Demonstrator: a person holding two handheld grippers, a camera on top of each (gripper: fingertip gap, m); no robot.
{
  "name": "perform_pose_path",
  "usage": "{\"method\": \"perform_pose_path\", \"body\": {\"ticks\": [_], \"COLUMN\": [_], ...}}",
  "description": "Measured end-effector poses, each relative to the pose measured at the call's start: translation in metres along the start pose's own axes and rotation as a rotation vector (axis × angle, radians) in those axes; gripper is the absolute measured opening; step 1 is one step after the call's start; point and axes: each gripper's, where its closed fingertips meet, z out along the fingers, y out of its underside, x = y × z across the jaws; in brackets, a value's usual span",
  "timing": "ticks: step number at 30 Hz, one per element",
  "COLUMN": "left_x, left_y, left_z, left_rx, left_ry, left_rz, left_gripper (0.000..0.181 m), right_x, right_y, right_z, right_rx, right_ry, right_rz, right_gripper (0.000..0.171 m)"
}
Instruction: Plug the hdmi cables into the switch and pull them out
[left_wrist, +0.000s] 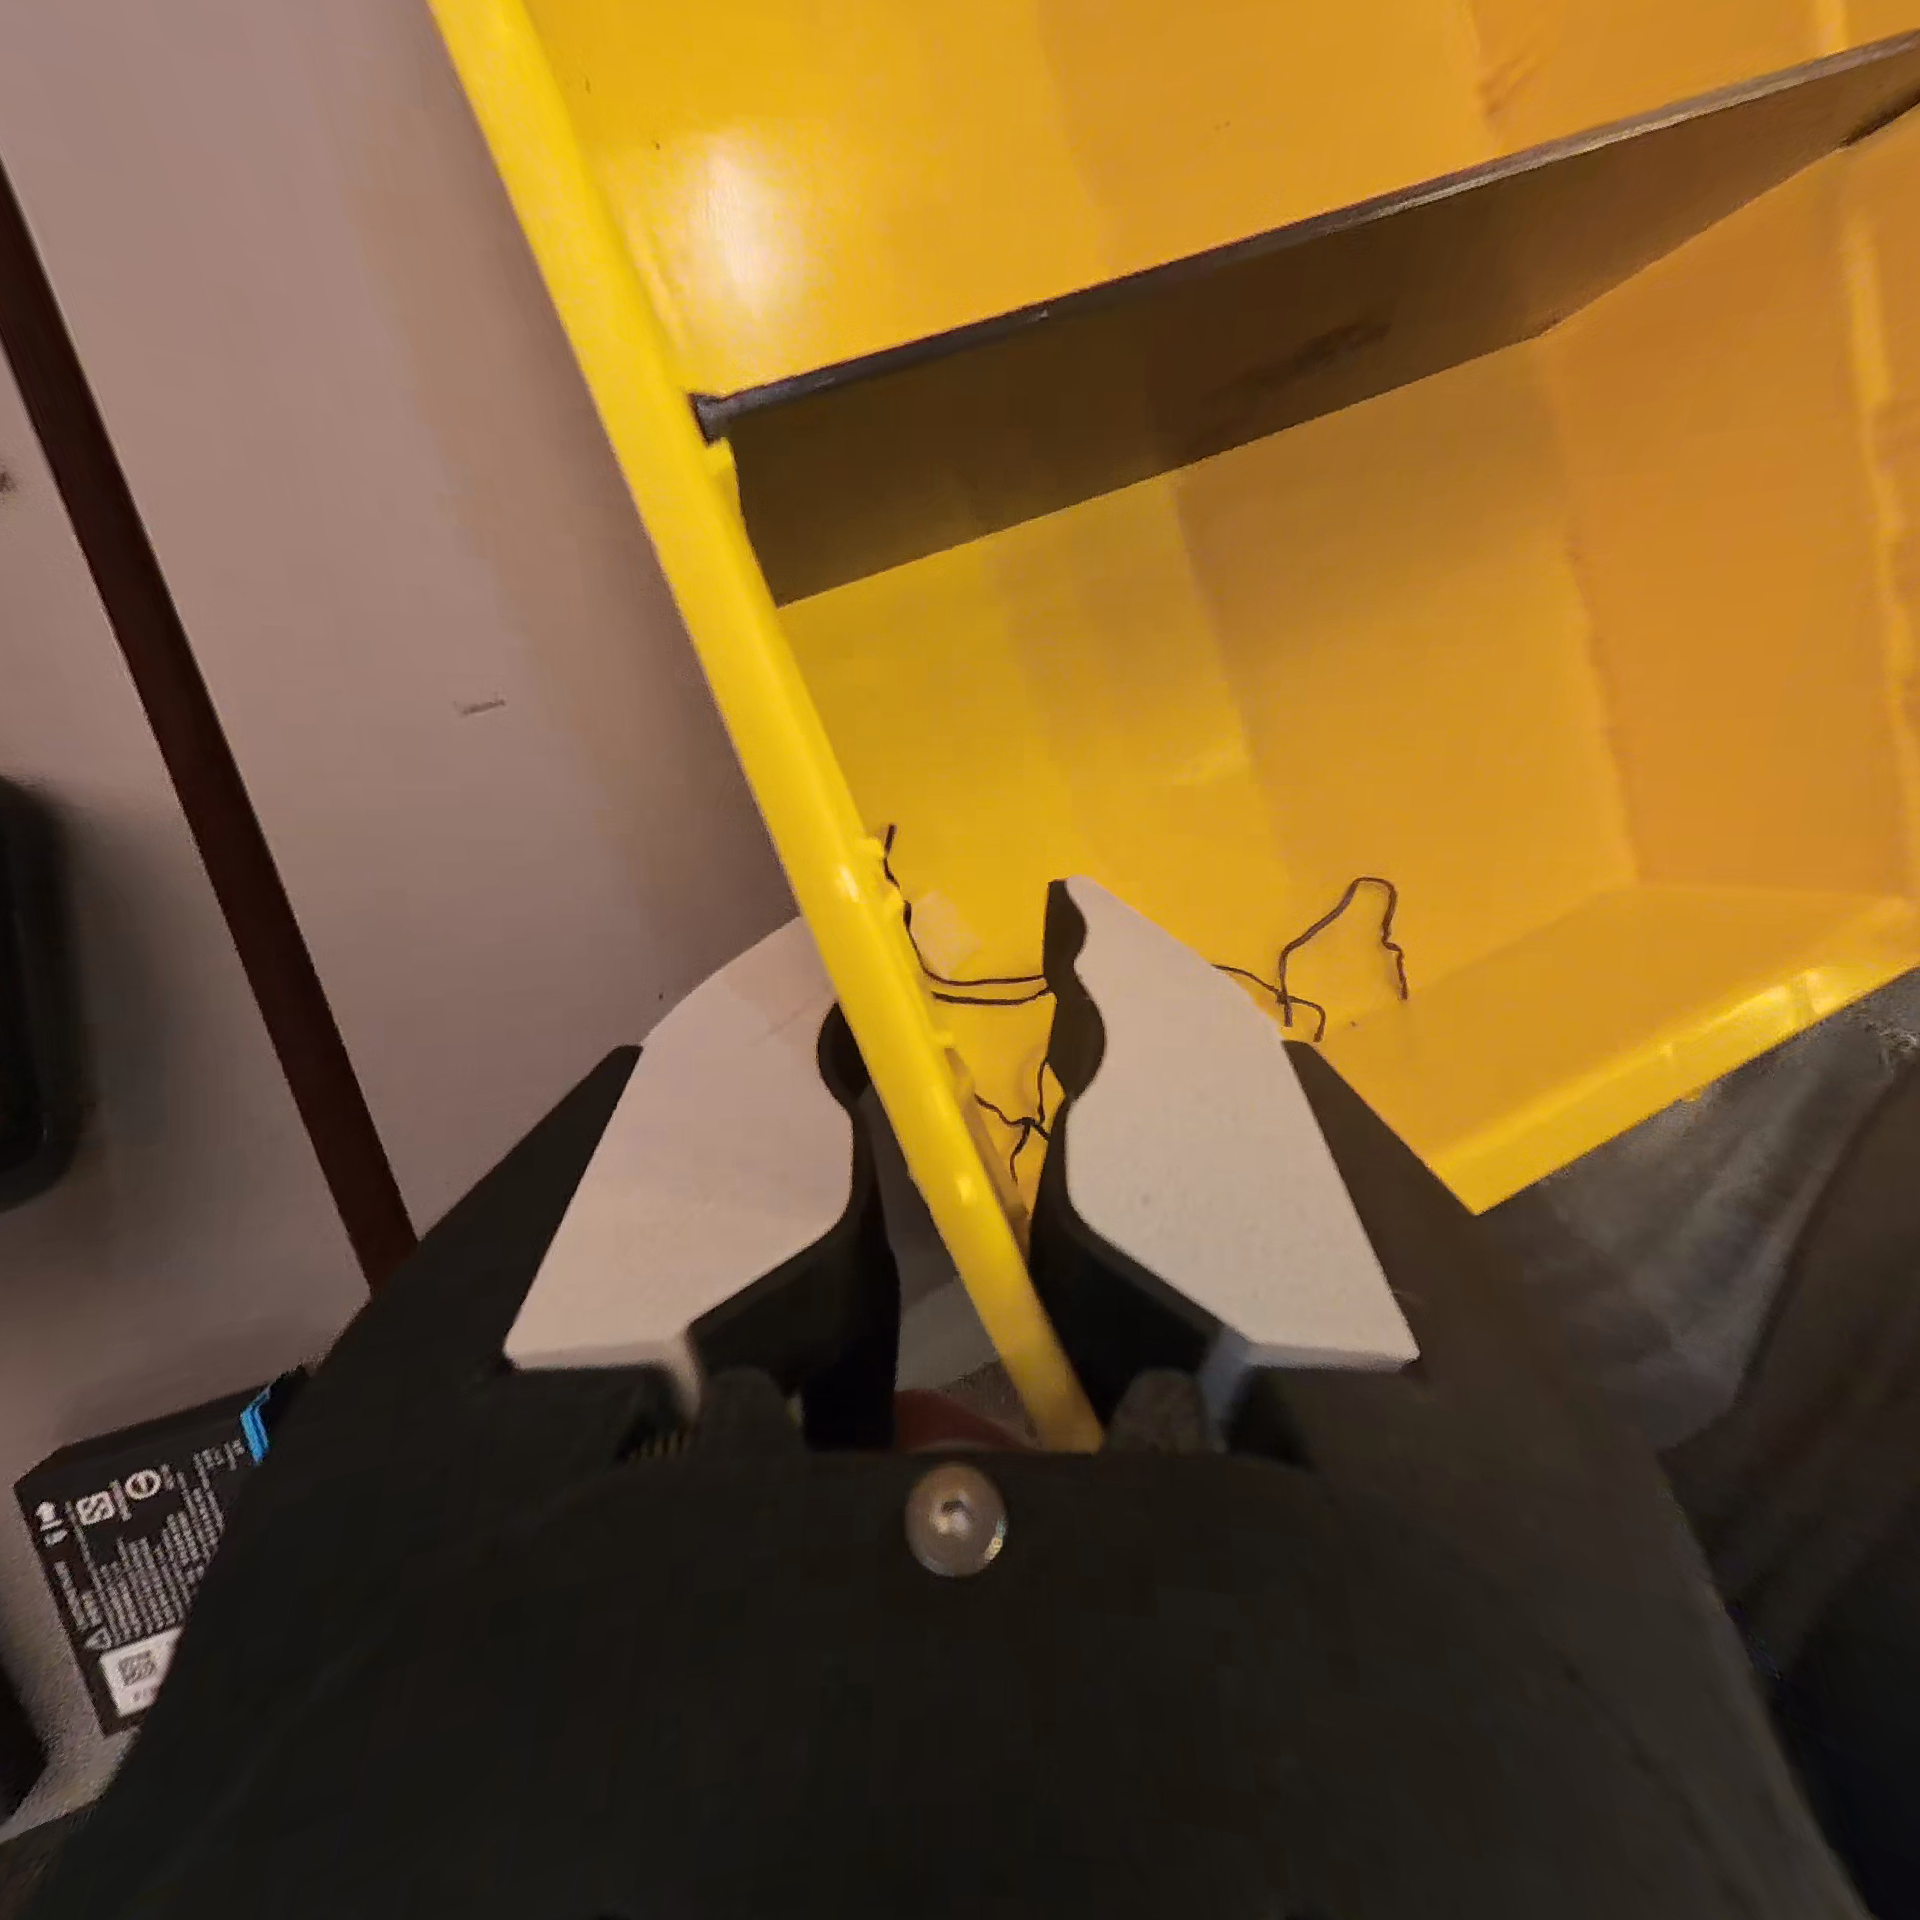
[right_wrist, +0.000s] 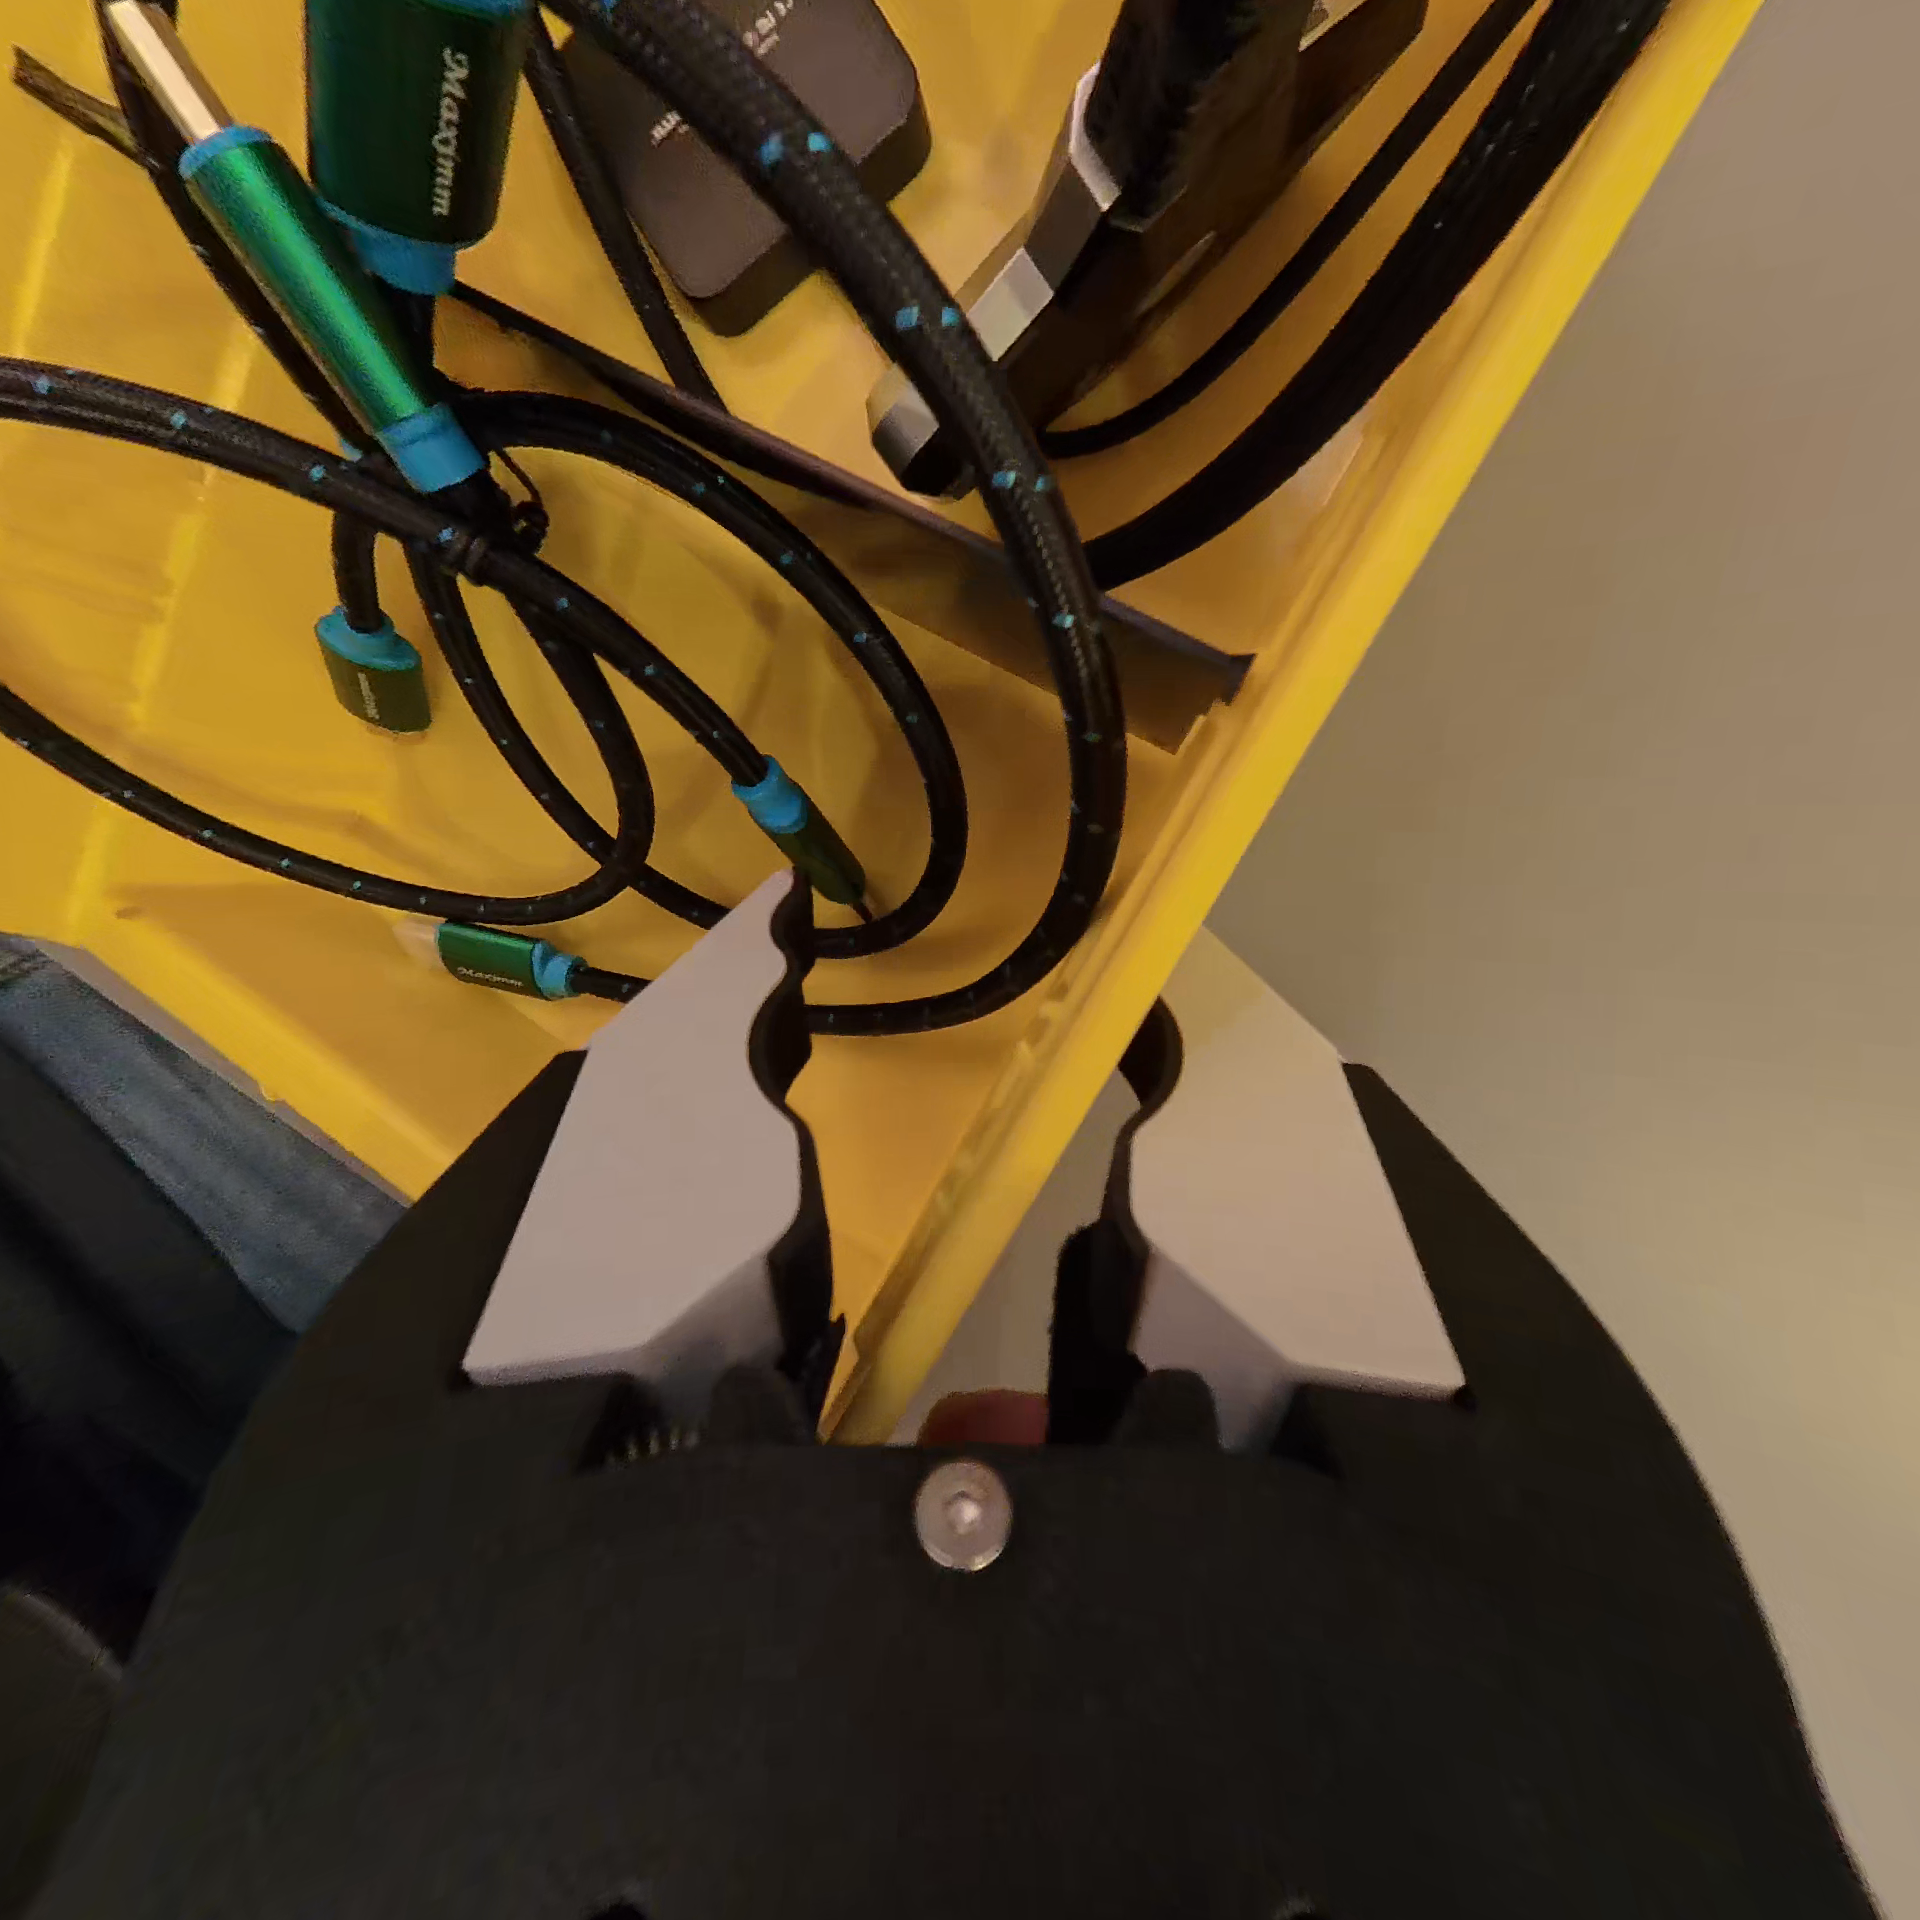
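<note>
The left gripper (left_wrist: 940, 1039) clamps the yellow bin (left_wrist: 1351, 727) by its left wall; the right gripper (right_wrist: 977, 997) clamps the right wall. Inside lie braided black HDMI cables (right_wrist: 1049, 582) with five visible green, blue-collared plugs (right_wrist: 312, 281) and one dark switch (right_wrist: 748, 156).

You're working in warm, fairly dim indoor light; glare sits upper left on the yellow bin (left_wrist: 727, 197), straight edges bow from wide-angle distortion, and frame edges smear softly in both views

Pale wall (left_wrist: 416, 468), dark wooden strip (left_wrist: 197, 727)
</note>
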Motion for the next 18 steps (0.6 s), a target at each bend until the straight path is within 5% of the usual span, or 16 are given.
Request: {"method": "perform_pose_path", "body": {"ticks": [18], "left_x": [0.067], "left_y": [-0.075], "left_z": [-0.078], "left_rx": [0.477], "left_ry": [0.243], "left_rz": [0.014], "left_gripper": [0.030], "right_x": [-0.226], "right_y": [-0.078], "right_z": [0.110], "right_rx": [0.045], "right_ry": [-0.204], "right_rz": [-0.200], "right_gripper": [0.115]}}
